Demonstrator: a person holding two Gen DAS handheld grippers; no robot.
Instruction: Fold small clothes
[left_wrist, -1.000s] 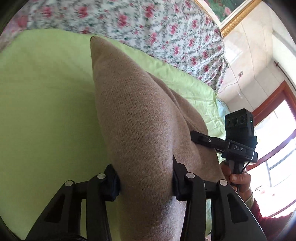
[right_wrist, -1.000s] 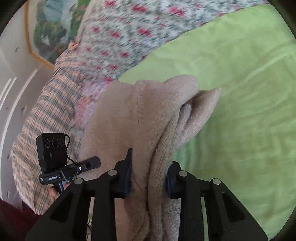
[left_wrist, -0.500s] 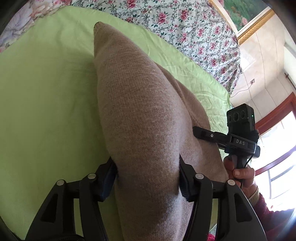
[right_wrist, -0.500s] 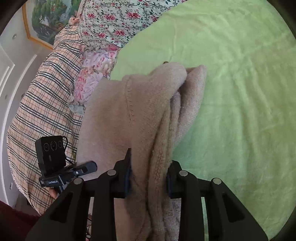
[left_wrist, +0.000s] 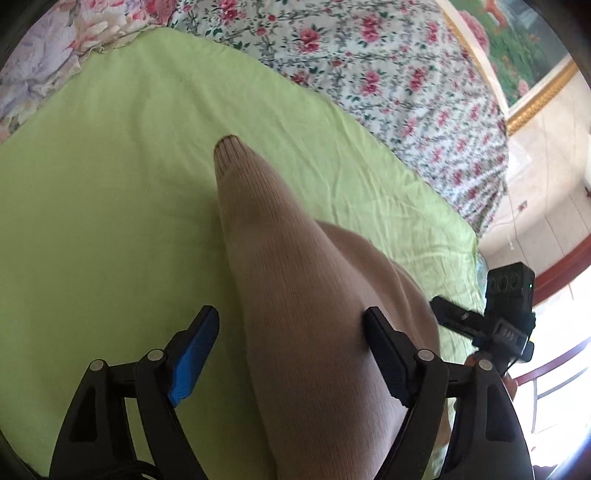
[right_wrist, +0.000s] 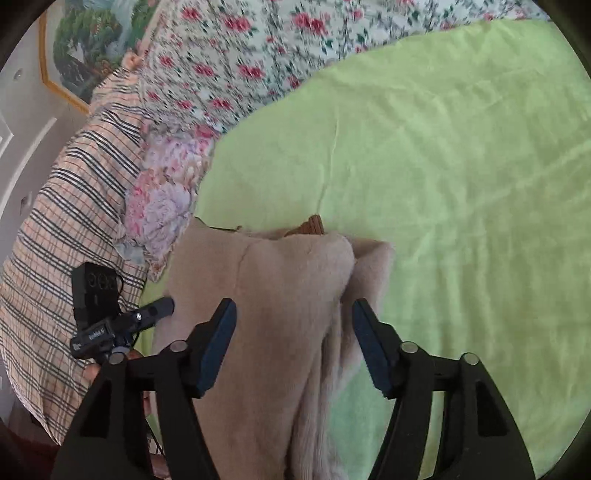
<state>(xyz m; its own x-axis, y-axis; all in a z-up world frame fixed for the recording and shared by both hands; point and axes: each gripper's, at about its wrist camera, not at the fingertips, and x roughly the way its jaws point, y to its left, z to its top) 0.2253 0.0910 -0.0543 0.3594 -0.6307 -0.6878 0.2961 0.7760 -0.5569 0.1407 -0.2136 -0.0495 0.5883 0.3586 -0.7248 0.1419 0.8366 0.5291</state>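
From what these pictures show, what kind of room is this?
Probably a bedroom: a bed with a green sheet, a floral quilt and a plaid pillow, plus a framed painting on the wall.

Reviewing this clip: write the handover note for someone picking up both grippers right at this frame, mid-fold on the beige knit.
Left gripper: open, jaws spread either side of the beige knit garment; the right finger looks against the fabric, the blue-padded left finger is clear of it.
Right gripper: open, straddling the bunched fleecy side of the same garment, not clamping.
Garment: lying on the green sheet, doubled over, its ribbed cuff pointing toward the floral bedding.
Done: the garment is laid down and let go.
Left: probably smooth the bunched edge and make any further fold; I cannot tell how neat the far side is.
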